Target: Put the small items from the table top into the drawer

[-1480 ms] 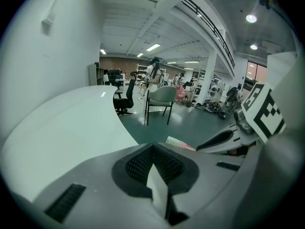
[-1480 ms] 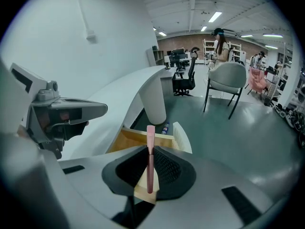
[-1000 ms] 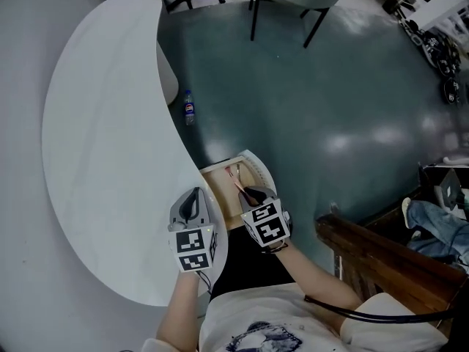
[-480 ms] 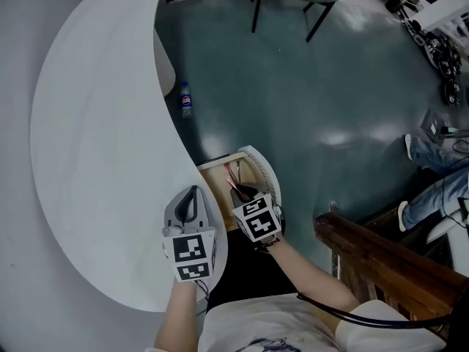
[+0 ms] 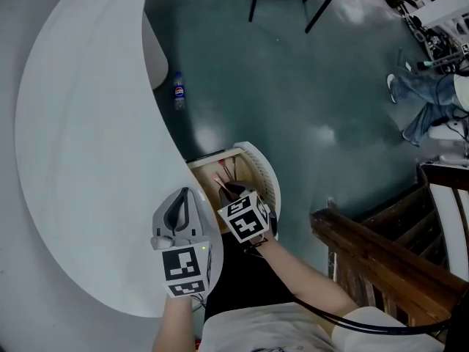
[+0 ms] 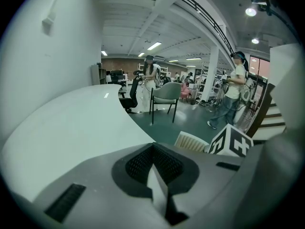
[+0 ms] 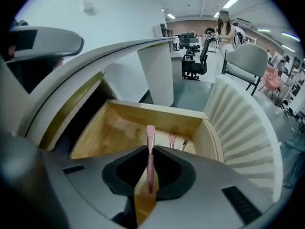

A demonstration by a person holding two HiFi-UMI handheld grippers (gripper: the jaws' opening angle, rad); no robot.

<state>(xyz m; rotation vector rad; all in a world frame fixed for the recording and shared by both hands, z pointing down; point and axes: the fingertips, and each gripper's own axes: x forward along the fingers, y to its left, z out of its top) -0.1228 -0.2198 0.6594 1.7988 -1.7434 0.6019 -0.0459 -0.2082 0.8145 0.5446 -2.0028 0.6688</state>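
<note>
Now the right gripper (image 7: 150,149) is closed on a thin pink stick (image 7: 150,136), just above the open wooden drawer (image 7: 157,112) that stands out from the near edge of the white table (image 5: 88,160). The stick's long axis runs along the jaws, and its free end points to the drawer's far wall, where two more small items (image 7: 172,140) lie. The left gripper (image 6: 153,168) is over the table's near edge, jaws together, nothing between them.
</note>
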